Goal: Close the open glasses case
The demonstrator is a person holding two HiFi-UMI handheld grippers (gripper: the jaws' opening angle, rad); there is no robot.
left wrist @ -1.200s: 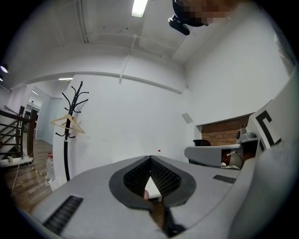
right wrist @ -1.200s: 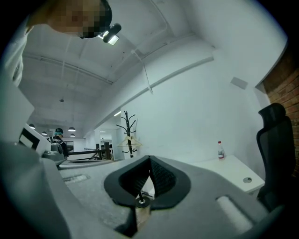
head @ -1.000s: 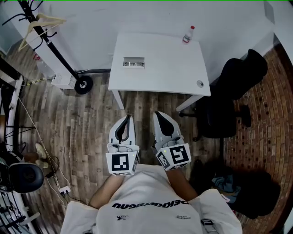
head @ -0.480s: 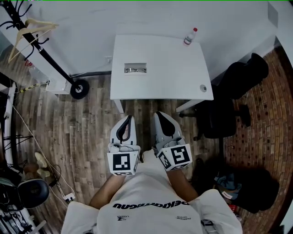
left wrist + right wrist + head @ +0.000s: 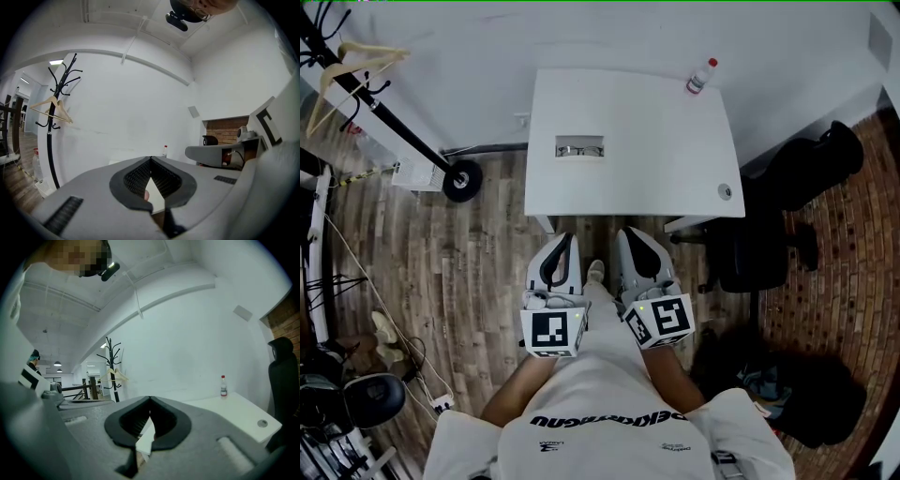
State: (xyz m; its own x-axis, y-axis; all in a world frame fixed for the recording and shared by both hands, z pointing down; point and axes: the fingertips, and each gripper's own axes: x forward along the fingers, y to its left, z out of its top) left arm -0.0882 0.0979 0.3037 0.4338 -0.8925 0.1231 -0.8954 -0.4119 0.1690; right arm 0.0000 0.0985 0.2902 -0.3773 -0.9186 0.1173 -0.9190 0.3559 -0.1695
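Note:
An open glasses case [image 5: 579, 148] with glasses inside lies on the left part of a white table [image 5: 656, 159]. My left gripper [image 5: 566, 238] and right gripper [image 5: 623, 234] are held side by side close to my body, short of the table's near edge and well apart from the case. Both have their tips together with nothing between them. The left gripper [image 5: 150, 158] view and the right gripper [image 5: 150, 399] view each show closed jaws pointing toward the table; the case is hidden in both.
A small bottle [image 5: 700, 76] with a red cap stands at the table's far right corner, and a small round object [image 5: 725, 191] sits near its right front corner. A black chair [image 5: 769, 239] stands to the right. A coat rack [image 5: 384, 112] with a hanger is at the left.
The head view has shifted: the table now sits closer to the grippers. Both grippers keep the same shut pose beside each other.

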